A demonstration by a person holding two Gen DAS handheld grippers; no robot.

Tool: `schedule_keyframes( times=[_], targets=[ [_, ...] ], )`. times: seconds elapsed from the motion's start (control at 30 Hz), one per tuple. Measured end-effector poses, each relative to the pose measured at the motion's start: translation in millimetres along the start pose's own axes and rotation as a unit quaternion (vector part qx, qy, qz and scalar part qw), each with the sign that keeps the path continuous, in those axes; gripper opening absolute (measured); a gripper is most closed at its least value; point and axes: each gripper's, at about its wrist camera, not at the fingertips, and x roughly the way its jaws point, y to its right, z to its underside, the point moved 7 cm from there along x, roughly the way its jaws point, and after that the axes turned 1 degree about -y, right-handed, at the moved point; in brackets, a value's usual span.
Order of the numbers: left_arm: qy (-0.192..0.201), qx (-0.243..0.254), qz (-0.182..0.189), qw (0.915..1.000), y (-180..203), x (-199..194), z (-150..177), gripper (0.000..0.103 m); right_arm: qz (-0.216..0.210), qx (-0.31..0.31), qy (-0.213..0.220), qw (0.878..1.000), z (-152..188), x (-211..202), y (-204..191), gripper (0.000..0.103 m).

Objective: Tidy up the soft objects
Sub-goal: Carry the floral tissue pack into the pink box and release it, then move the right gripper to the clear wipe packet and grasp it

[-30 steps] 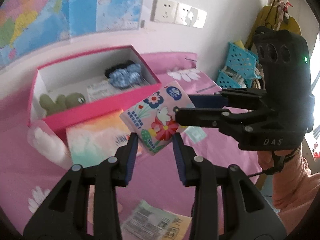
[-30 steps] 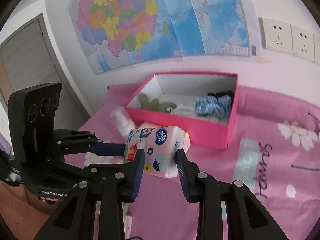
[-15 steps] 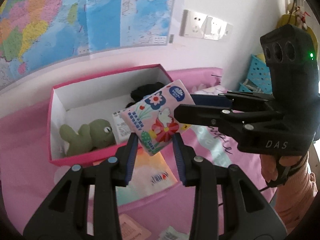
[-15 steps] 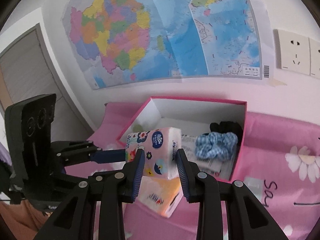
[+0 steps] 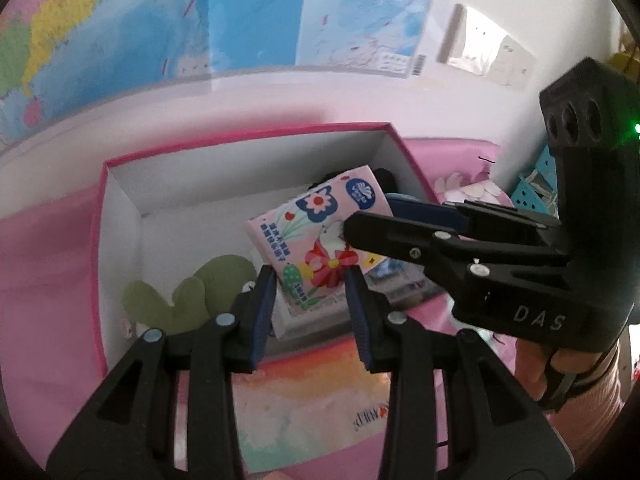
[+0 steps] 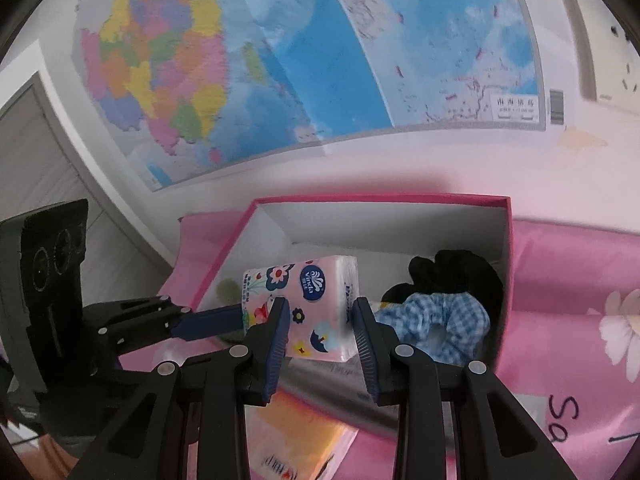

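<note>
A pink flower-printed tissue pack (image 5: 316,232) hangs over the open pink box (image 5: 240,138), and both grippers are shut on it. My left gripper (image 5: 310,276) pinches its near lower corner. My right gripper (image 5: 368,216) comes in from the right and clamps the far end. In the right wrist view the pack (image 6: 312,280) sits between the right gripper's pads (image 6: 321,305), and the left gripper's blue finger (image 6: 208,320) reaches it from the left. Inside the box lie a green plush (image 5: 200,292), a blue checked scrunchie (image 6: 444,320), a black scrunchie (image 6: 452,272) and a white pack (image 5: 312,320).
An orange and teal tissue pack (image 5: 320,396) lies on the pink flowered sheet (image 6: 580,320) against the box's front wall. A map (image 6: 320,60) and wall sockets (image 5: 484,52) are behind the box. Blue baskets (image 5: 536,188) stand at the right. A person's hand (image 5: 540,364) holds the right gripper.
Both grippers have carried the flowered pack from in front of the box to above its inside. The box and map look nearer, and the grip is unchanged.
</note>
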Motion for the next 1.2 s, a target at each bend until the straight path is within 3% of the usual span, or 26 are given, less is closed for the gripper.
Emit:
schedule_keyframes(
  times=[0.27, 0.53, 0.87, 1.03, 1.2],
  targets=[
    [-0.031, -0.028, -0.037, 0.9985, -16.1, 32.0, -13.7, 0.038, 0.015, 0.024, -0.005, 1.0, -11.2, 31.9, 15.7, 0.034],
    [-0.021, -0.034, -0.04, 0.9984, -21.0, 27.6, -9.6, 0.038, 0.028, 0.045, 0.006, 0.999, -6.7, 28.0, 28.7, 0.035],
    [0.042, -0.004, 0.0, 0.9991, -5.7, -29.8, 7.1, 0.038, 0.006, 0.019, 0.021, 1.0, 15.7, -22.8, 18.6, 0.035],
    [0.069, 0.011, 0.021, 0.9973, 4.2, -68.9, 33.4, 0.042, -0.019, 0.003, 0.034, 0.999, 26.0, -55.5, -0.4, 0.036],
    [0.073, 0.009, 0.059, 0.9956, 8.8, -90.9, 67.8, 0.042, -0.031, -0.025, 0.028, 0.999, 49.0, -88.7, -17.3, 0.038]
  ],
)
